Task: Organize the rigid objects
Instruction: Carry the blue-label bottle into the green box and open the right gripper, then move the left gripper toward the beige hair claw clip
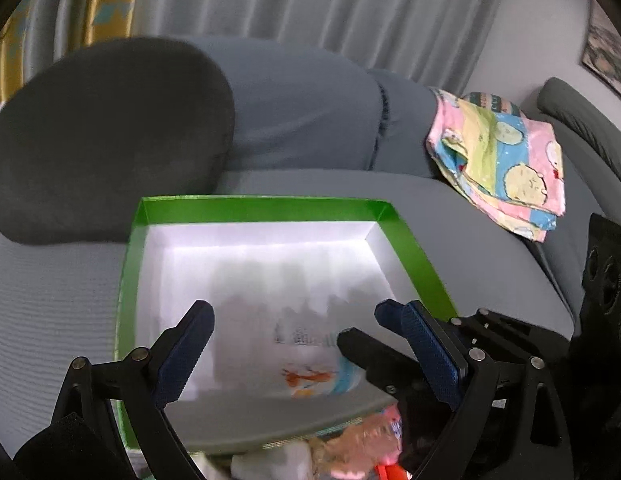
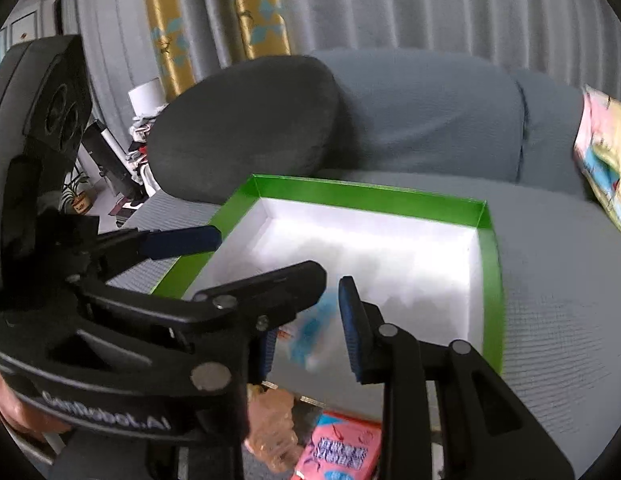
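Note:
A shallow green box (image 1: 266, 210) with a white inside lies on a grey sofa seat; it also shows in the right wrist view (image 2: 366, 194). A blurred white packet with blue and orange print (image 1: 314, 372) lies at the box's near edge, also in the right wrist view (image 2: 314, 332). My left gripper (image 1: 298, 316) is open above the box's near half, around nothing. My right gripper (image 2: 306, 316) is open with the packet between its fingers; I cannot tell whether it touches it. A pink packet (image 2: 342, 448) and a clear wrapped item (image 2: 274, 428) lie before the box.
A dark grey cushion (image 1: 110, 136) leans on the sofa back behind the box. A folded pastel cartoon cloth (image 1: 502, 160) lies to the right. Grey curtains (image 1: 310, 8) hang behind. Clutter and a plant (image 2: 76, 196) stand left of the sofa.

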Demonstrator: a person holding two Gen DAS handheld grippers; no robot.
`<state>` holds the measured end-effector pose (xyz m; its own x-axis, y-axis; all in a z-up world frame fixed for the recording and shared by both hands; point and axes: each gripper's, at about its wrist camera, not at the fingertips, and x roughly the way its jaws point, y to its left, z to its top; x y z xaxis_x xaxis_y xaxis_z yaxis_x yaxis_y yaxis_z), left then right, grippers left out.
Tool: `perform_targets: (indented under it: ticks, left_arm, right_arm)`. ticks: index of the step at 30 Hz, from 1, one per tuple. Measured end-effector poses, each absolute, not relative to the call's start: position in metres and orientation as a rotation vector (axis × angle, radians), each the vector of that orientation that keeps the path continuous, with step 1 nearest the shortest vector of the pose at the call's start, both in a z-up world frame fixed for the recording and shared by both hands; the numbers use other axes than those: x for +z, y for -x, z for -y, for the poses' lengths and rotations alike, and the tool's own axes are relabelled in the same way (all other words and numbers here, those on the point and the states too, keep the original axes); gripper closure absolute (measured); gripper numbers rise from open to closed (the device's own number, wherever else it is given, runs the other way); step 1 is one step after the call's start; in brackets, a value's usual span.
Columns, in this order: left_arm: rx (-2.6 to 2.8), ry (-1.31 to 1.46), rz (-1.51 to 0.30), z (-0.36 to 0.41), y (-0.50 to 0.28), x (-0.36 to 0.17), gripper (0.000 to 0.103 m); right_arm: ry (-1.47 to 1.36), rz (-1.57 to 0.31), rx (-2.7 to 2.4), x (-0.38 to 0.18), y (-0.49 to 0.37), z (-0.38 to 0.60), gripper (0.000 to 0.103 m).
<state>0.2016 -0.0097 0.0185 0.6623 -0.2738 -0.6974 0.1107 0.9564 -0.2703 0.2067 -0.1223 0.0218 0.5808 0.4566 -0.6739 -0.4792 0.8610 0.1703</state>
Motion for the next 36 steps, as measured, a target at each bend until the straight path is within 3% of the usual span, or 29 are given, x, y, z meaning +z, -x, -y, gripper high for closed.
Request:
perform_targets:
  ticks: [2,4,6,10,15,26,36]
  left_arm:
    - [-0.19,0.22,-0.834,0.007,-0.205,0.016,0.007]
    - [-0.163,0.231,-0.846,0.002,-0.203,0.015,0.0]
    - [-0.125,0.219,-0.839,-0.004,-0.196,0.016,0.0]
    - [-0.052,0.201,-0.844,-0.014,-0.181,0.014,0.0]
    - [0.026,0.151,-0.817,-0.02,-0.154,0.017,0.0]
    - [0.042,0.001,-0.745,0.006,-0.076,0.034,0.0]
    - [0.019,0.031,-0.787,0.009,-0.028,0.03,0.0]
  right_arm:
    - [0.038,-0.794,0.515,0.016,-0.212,0.121,0.063]
    - [0.03,-0.798,0.494,0.013,-0.213,0.124,0.047]
    - [0.02,-0.788,0.468,0.014,-0.207,0.132,0.029]
    - [-0.006,-0.78,0.429,0.019,-0.195,0.15,0.013]
    - [-0.023,-0.781,0.411,0.024,-0.172,0.167,0.005]
    - [-0.028,-0.821,0.462,0.026,-0.108,0.168,0.004]
    - [0.005,-0.86,0.507,0.022,-0.064,0.162,0.004]
